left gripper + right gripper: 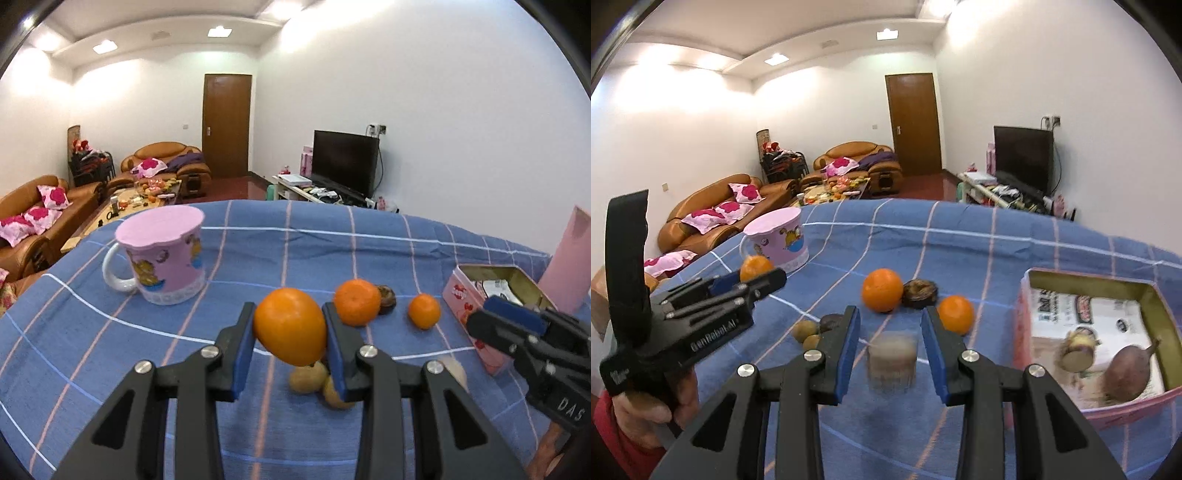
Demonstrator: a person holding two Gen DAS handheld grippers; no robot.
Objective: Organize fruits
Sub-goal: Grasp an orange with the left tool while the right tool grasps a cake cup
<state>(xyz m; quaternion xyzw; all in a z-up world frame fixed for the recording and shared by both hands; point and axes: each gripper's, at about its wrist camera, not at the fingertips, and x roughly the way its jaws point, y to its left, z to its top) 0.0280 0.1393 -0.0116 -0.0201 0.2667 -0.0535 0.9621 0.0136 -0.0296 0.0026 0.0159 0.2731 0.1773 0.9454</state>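
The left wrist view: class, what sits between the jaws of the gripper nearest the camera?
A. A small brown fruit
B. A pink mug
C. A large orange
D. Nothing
C: the large orange is clamped between the blue pads of the left gripper, lifted clear of the blue checked cloth, while the pink mug stands apart at the back left.

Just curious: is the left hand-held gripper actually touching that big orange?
Touching. The left wrist view shows the left hand-held gripper with both blue pads pressed against the big orange.
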